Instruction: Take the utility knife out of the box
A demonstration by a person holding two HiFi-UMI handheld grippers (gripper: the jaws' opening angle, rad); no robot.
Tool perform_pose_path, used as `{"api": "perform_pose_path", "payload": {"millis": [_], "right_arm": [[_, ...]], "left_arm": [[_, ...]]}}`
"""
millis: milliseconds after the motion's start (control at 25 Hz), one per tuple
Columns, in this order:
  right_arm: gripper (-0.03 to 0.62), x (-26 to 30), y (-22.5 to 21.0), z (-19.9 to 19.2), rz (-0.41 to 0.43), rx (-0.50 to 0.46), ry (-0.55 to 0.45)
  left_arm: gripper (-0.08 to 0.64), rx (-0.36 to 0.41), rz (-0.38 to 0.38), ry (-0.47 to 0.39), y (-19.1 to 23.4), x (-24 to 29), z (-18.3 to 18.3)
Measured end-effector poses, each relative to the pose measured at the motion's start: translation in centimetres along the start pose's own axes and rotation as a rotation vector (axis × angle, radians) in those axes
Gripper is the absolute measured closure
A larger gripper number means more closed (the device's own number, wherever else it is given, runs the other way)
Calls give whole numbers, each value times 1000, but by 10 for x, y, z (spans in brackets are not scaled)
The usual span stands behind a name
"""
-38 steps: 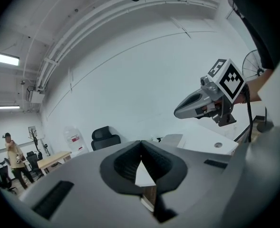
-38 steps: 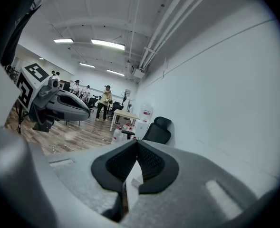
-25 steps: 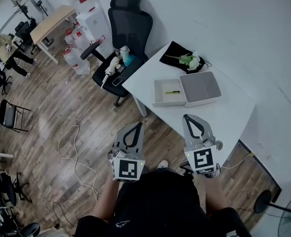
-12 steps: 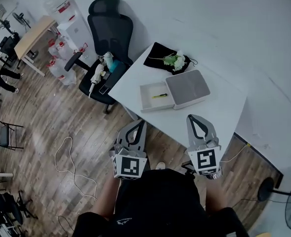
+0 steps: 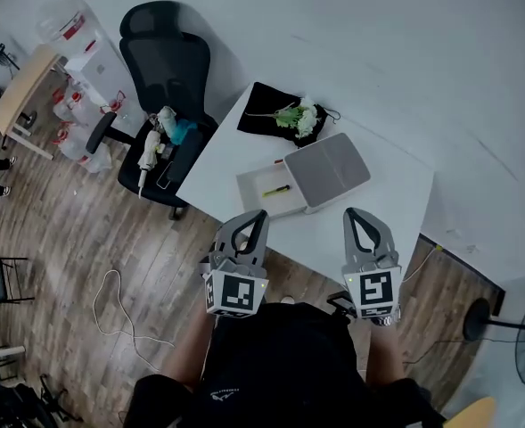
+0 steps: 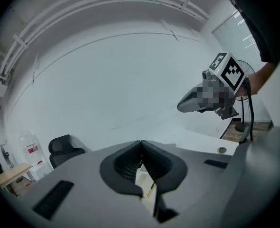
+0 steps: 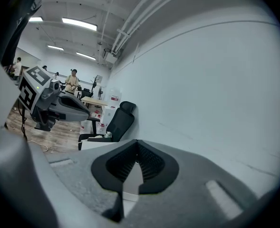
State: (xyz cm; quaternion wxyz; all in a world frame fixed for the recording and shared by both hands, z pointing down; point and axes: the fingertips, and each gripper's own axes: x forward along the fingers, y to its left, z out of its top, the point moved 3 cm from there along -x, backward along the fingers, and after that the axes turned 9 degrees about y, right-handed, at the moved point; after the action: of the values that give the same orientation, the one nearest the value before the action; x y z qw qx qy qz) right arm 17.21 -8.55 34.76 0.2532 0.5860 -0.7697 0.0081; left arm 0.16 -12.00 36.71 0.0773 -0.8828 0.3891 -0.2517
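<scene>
On wood floor [image 5: 66, 239], the white table [image 5: 213, 169] bears the open box [image 5: 250, 185], utility knife [image 5: 275, 189] inside. Both the left gripper [image 5: 258, 214] and right gripper [image 5: 356, 212] are closed, empty.

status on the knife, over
Left hand-held gripper and right hand-held gripper shut, empty. Utility knife lying in open box, untouched. Nothing blocking it.

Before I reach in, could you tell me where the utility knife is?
In the head view, the utility knife lies inside the open box on the white table, left of the lid.
</scene>
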Motion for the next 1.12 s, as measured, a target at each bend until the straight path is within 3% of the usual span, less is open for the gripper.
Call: {"api": "perform_pose_path", "payload": {"millis": [360,600,1120], "right_arm": [[588,60,-1,33,-57,-6,3],[588,89,-1,45,-131,32,67],[588,141,19,58,-240,37,126]], "left_arm": [[554,15,-117,1,54,57,-7],[554,45,-220,2,78,93,-16],[554,165,-416,60,88,154,-64]]}}
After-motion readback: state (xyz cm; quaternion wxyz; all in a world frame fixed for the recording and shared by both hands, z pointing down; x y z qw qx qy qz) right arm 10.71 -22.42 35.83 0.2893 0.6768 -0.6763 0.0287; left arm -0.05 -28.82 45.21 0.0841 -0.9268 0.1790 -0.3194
